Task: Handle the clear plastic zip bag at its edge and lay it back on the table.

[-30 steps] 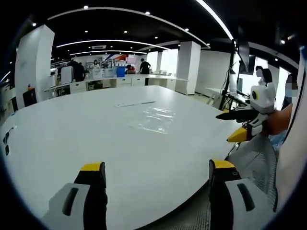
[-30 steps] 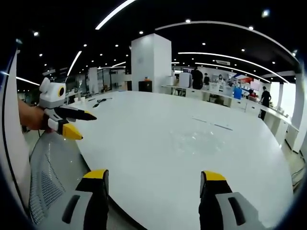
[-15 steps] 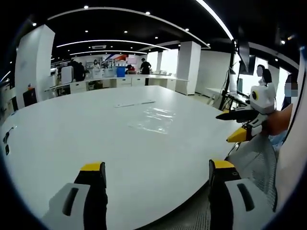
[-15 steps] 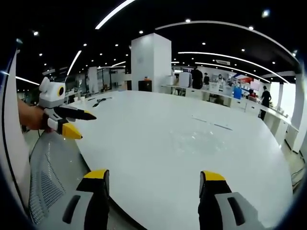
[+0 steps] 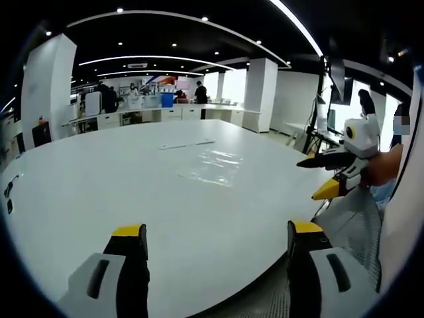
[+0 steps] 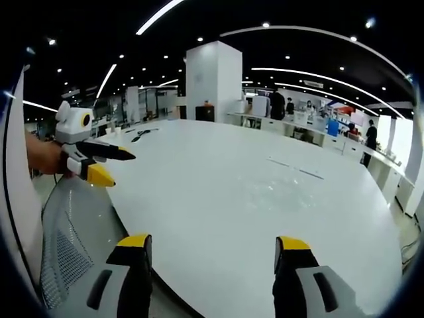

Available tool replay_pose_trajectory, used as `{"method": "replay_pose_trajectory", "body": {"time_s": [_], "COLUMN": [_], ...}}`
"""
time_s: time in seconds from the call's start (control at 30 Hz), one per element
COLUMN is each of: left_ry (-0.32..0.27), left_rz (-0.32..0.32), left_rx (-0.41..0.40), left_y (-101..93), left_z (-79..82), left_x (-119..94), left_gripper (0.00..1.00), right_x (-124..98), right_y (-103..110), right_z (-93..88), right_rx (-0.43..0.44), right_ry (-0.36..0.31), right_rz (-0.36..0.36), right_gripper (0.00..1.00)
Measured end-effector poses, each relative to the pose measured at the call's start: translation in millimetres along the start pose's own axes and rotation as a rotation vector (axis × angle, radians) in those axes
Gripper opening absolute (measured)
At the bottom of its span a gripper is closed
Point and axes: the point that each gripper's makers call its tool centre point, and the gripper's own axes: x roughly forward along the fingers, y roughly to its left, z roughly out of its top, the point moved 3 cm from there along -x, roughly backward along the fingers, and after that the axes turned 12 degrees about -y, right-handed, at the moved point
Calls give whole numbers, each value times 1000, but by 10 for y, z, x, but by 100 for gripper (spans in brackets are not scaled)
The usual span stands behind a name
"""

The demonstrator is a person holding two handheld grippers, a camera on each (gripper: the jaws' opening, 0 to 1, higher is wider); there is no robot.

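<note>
The bag (image 5: 213,165) lies flat on the white counter (image 5: 99,192), well out toward its far side, just near of a thin strip (image 5: 186,143); in the right gripper view it is a faint sheen (image 6: 265,193). The left gripper (image 5: 211,240) hangs over the counter's near edge, jaws wide and holding nothing. The right gripper (image 6: 211,246) is likewise wide and bare at the near edge, well apart from the bag. People stand at far benches (image 5: 165,111).
</note>
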Motion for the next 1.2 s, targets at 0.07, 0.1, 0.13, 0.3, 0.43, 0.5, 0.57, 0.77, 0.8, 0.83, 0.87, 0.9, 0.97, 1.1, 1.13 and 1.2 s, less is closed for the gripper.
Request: {"method": "replay_pose_trajectory", "body": {"time_s": [0.07, 0.1, 0.13, 0.3, 0.43, 0.5, 0.57, 0.77, 0.8, 0.83, 0.87, 0.9, 0.97, 1.1, 1.13, 1.2], "left_ry": [-3, -4, -6, -9, -15, -17, -18, -20, -19, -19, -19, -19, -19, -20, -19, -20], "left_rz": [1, 2, 3, 5, 11, 13, 14, 16, 16, 17, 17, 17, 18, 24, 24, 26], "left_rx": [-3, -4, -7, -12, -20, -23, -24, -27, -27, -27, -26, -26, -26, -32, -34, -35], "left_y": [7, 7, 12, 27, 43, 43, 44, 39, 42, 43, 46, 47, 56, 77, 79, 78], "left_z": [3, 7, 9, 7, 14, 25, 27, 39, 37, 36, 32, 31, 26, 20, 19, 22], "left_x": [0, -2, -3, -4, -8, -6, -6, -6, -6, -6, -5, -5, -5, -5, -5, -5], "left_gripper": [86, 86, 86, 86, 86, 85, 85, 86, 86, 86, 86, 86, 85, 85, 85, 85], "right_x": [12, 23, 32, 113, 185, 234, 285, 449, 486, 512, 554, 580, 648, 790, 819, 892], "right_y": [-24, -38, -46, -91, -150, -187, -232, -348, -369, -377, -388, -396, -420, -456, -465, -477], "right_z": [-4, 2, 7, 33, 27, 27, 14, 3, 7, 14, 14, 10, 5, -14, -17, -26], "right_rx": [-6, -6, -8, -29, -43, -49, -46, -63, -65, -66, -76, -81, -87, -108, -114, -124], "right_ry": [8, 11, 13, 22, 34, 43, 53, 75, 77, 77, 83, 87, 92, 108, 110, 121], "right_rz": [-1, 1, 2, 12, 17, 17, 18, 23, 23, 24, 29, 33, 39, 57, 59, 66], "right_gripper": [74, 74, 74, 72, 70, 69, 67, 65, 65, 65, 65, 64, 64, 62, 61, 60]}}
